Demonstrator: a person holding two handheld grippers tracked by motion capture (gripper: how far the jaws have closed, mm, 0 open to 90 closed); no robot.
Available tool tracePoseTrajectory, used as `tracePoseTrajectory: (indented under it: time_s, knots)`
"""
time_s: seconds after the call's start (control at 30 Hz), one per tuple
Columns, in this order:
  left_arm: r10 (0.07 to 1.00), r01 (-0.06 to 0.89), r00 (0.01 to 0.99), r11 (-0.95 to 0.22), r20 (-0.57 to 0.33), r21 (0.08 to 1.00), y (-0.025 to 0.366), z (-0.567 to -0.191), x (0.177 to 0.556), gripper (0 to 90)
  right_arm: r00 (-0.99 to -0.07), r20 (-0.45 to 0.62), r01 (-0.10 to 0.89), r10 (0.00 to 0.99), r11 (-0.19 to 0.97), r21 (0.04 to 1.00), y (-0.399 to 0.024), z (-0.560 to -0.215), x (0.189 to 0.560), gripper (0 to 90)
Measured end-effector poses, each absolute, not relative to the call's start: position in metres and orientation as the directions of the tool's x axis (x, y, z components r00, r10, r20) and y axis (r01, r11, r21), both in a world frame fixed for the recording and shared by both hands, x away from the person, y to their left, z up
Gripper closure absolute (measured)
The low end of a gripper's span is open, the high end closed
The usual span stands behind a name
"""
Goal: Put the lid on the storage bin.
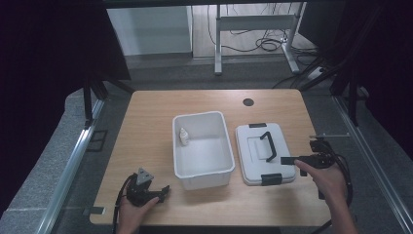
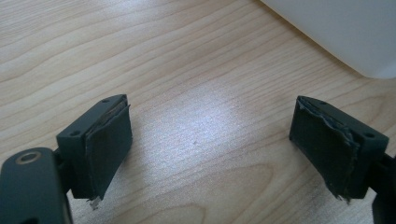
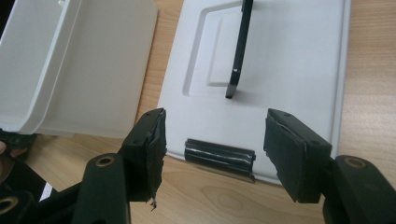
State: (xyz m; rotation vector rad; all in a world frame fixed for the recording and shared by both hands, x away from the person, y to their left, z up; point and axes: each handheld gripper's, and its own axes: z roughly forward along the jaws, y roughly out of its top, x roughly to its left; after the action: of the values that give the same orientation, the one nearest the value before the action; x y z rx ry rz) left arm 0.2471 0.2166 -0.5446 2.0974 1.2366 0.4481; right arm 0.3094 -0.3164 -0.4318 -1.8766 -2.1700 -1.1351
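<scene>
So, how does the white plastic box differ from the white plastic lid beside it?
The white plastic box is deep and open on top, with a small white bottle inside; the white plastic lid is flat and lies on the table. The lid has a black handle and black clips at its ends; the box shows neither. The right gripper reaches the lid, not the box. Both are white and rectangular.

The light wooden tabletop [image 1: 146,141] has rounded corners and a small dark round grommet hole [image 1: 248,102] near its far edge. A small white bottle-shaped object [image 1: 183,136] stands against the far left inner wall of the bin. Beyond the table, on the grey carpeted floor [image 1: 160,73], stands a grey metal desk frame [image 1: 255,29] with black cables [image 1: 263,45] looped around its feet. Silver metal rails [image 1: 73,161] run along both sides of the table.
</scene>
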Motion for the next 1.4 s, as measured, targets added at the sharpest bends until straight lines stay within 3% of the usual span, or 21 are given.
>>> tracePoseTrajectory:
  time_s: [1.4]
  knots:
    - [0.868, 0.644, 0.496, -0.341, -0.035, 0.684, 0.217, -0.545, 0.247, 12.4, -0.222, 0.467, 0.945, 0.856, 0.072, 0.318, -0.276, -0.409, 0.380, 42.6]
